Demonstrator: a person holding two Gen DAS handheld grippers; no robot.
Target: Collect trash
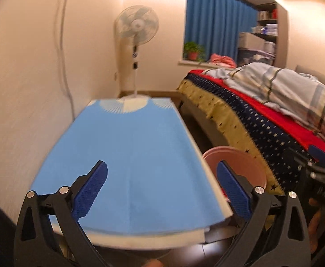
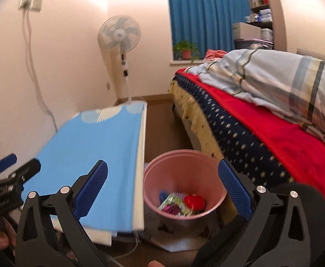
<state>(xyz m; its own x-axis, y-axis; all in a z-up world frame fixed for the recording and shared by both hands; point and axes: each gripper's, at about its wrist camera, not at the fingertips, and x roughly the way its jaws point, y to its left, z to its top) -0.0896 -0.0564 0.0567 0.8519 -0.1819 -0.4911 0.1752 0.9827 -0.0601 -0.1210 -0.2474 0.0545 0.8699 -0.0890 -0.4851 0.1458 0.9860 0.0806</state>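
A pink bin (image 2: pixel 184 178) stands on the floor between the blue-topped table (image 2: pixel 91 146) and the bed. In it lie a red piece (image 2: pixel 194 201), a shiny crumpled wrapper (image 2: pixel 173 205) and a blue piece (image 2: pixel 163 195). My right gripper (image 2: pixel 162 178) is open and empty, above the bin's near left rim. My left gripper (image 1: pixel 161 179) is open and empty over the table's near end (image 1: pixel 129 155); the bin's rim (image 1: pixel 233 155) shows behind its right finger. Each gripper shows at the edge of the other's view, the left one (image 2: pixel 8 173) and the right one (image 1: pixel 318 162).
A bed with a red blanket (image 2: pixel 273 138) and striped duvet (image 2: pixel 285 82) runs along the right. A standing fan (image 2: pixel 120 35) is behind the table's far end. A cable (image 2: pixel 35 77) hangs down the left wall. A white base (image 2: pixel 180 244) lies under the bin.
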